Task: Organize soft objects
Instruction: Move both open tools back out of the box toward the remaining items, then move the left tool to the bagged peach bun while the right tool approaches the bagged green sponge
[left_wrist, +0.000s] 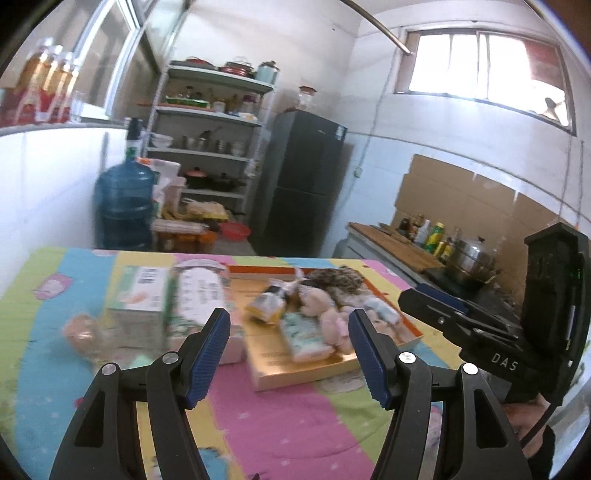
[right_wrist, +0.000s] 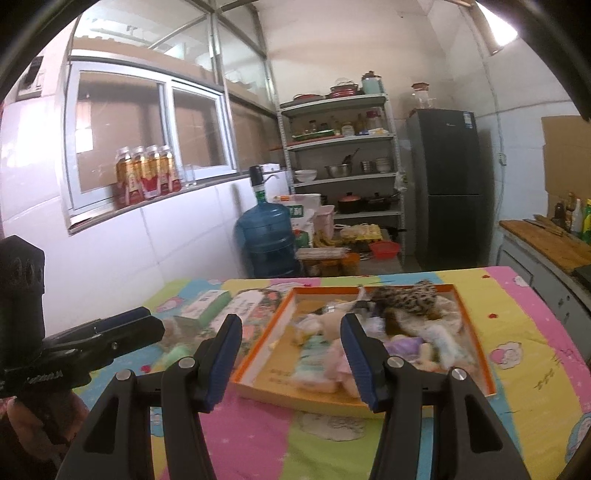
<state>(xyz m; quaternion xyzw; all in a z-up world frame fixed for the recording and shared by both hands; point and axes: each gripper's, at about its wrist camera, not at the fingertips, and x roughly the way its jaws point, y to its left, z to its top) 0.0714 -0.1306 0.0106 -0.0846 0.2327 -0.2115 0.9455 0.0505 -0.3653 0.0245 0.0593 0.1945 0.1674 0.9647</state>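
Both the left gripper (left_wrist: 288, 347) and right gripper (right_wrist: 291, 354) hover with jaws apart and empty above the quilted surface (left_wrist: 280, 424), short of the tray (right_wrist: 476, 354) heaped with soft toys (right_wrist: 406, 295). The next reach likely wants a descent over the tray's near rim onto one toy. Boxes (left_wrist: 147, 295) crowd the tray's left side, so the freer room seems to lie right.

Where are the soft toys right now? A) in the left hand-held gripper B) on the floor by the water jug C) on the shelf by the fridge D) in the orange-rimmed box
D: the soft toys lie piled inside the orange-rimmed box on the table; both hand-held grippers are open and empty.
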